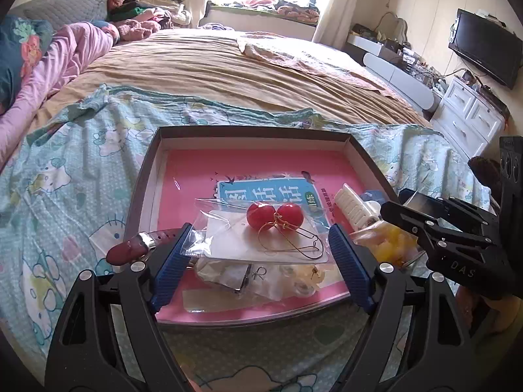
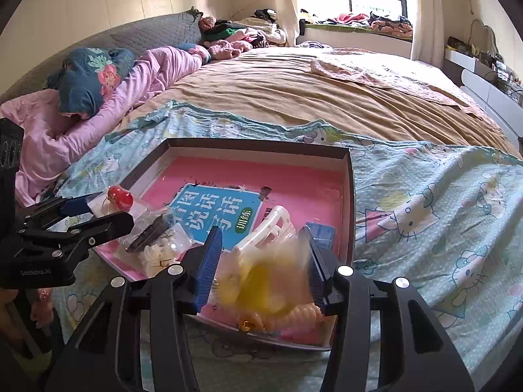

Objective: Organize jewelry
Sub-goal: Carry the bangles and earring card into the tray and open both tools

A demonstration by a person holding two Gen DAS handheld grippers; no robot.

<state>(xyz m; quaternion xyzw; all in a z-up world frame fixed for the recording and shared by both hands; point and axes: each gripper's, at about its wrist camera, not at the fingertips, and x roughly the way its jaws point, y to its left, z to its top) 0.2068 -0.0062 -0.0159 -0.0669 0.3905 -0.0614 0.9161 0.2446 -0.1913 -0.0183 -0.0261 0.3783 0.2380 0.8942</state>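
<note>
Cherry earrings (image 1: 275, 216) in a clear packet lie between the left gripper's (image 1: 261, 261) wide-spread fingers, inside the tray (image 1: 248, 137).
Right gripper (image 2: 260, 274), also wide, straddles a blurred yellow packet (image 2: 264, 277).

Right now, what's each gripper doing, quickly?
Left gripper: open around the red cherry earrings packet, not clamping it.
Right gripper: open around the blurred yellow packet; contact cannot be told.

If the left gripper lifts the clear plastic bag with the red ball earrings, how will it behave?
The clear plastic bag of red ball earrings probably flexes little: a white card stiffens it. It looks light. The film may slip between the left gripper pads, and the thin wire hooks could bend.
</note>
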